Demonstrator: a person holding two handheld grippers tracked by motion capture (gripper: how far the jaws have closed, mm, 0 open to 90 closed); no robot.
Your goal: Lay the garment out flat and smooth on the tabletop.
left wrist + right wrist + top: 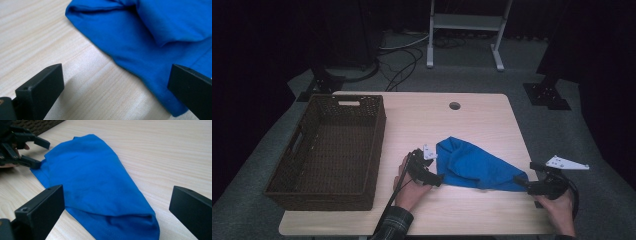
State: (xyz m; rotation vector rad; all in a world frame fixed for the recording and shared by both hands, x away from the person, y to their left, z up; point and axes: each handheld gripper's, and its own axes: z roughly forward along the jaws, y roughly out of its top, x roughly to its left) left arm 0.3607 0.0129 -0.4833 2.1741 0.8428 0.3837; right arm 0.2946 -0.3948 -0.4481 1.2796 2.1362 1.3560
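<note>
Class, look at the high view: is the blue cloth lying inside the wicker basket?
No. The blue cloth lies on the table, to the right of the basket.

No writing, label, brand, number or sign can be read anywhere: not on the blue cloth (477, 167) between the grippers, nor on the wicker basket (329, 150) beyond the left gripper (432, 172).

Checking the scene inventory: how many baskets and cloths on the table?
2. One brown wicker basket at the table's left side, and one folded blue cloth lying right of centre between the two grippers. Nothing shows inside the basket, though its near wall hides part of the floor.
</note>
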